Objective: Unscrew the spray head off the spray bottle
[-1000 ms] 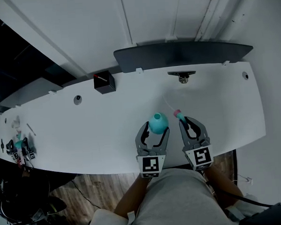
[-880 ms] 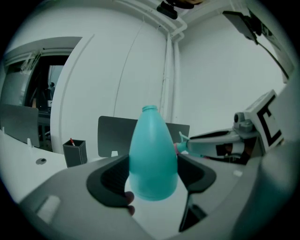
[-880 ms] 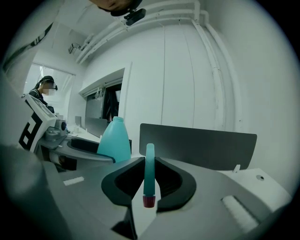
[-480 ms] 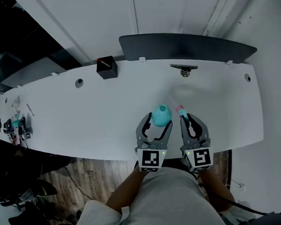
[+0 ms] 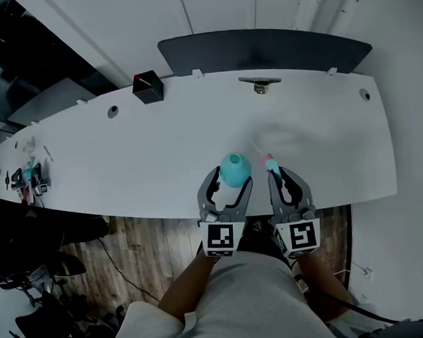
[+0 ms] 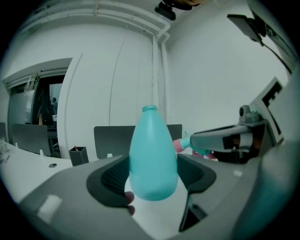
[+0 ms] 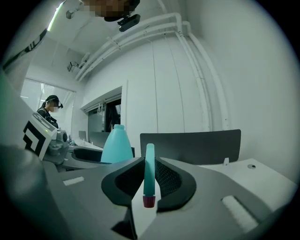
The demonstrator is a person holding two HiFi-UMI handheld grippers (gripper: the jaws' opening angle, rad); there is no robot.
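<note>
left gripper (image 5: 229, 188), nearest the person: jaws are standing fairly wide and clamping the lower body of the spray bottle (image 6: 152, 159), both pads pressing its teal sides. the bottle is standing upright between them, its neck showing bare at the top.

right gripper (image 5: 284, 186), just beside the left: jaws are nearly pressed together and pinching the spray head (image 7: 149, 173). the thin teal piece is standing on edge between the pads, its dark red tip showing at the lower end in the right gripper view. it is sitting apart from the bottle, to that bottle's right.

white table (image 5: 126, 155): both grippers are hanging over its near edge; whether the bottle is touching the top cannot be told.

black box (image 5: 148, 87) and small clamp fitting (image 5: 260, 83): sitting at the table's far edge, well apart.

dark panel (image 5: 262, 49): standing behind the table, against the white wall.
</note>
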